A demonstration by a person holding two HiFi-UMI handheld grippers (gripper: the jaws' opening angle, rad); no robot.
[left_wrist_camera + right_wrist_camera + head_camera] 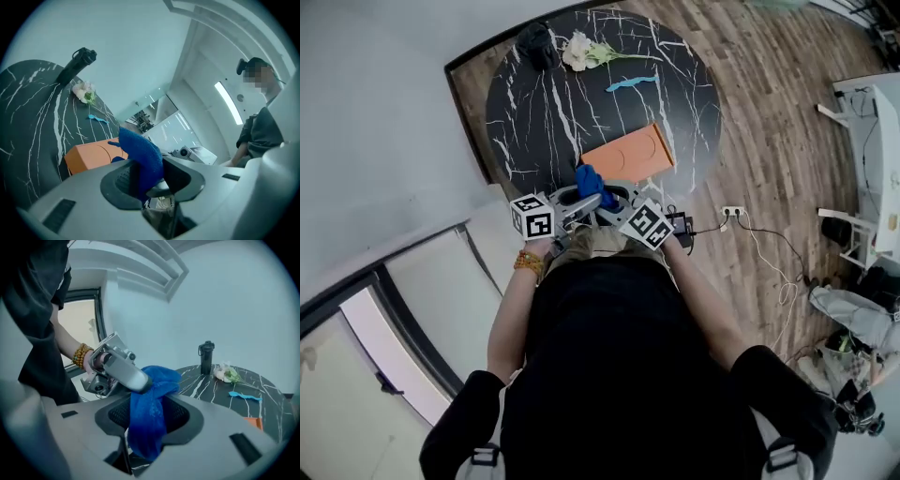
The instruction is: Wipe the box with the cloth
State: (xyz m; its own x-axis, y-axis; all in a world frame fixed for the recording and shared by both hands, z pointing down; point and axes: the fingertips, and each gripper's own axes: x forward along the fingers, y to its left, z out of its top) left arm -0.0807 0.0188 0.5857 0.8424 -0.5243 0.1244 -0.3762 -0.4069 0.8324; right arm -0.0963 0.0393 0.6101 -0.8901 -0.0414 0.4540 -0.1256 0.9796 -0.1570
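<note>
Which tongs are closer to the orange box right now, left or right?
Right, narrowly. The right tongs sit just off the orange box's near edge. The left tongs, gripping the blue cloth, are off its near left corner, slightly farther.

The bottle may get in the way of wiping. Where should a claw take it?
Around the bottle's mid-body, claw level, coming from the near side. It stands upright and slim, and the flowers lie close beside it.
</note>
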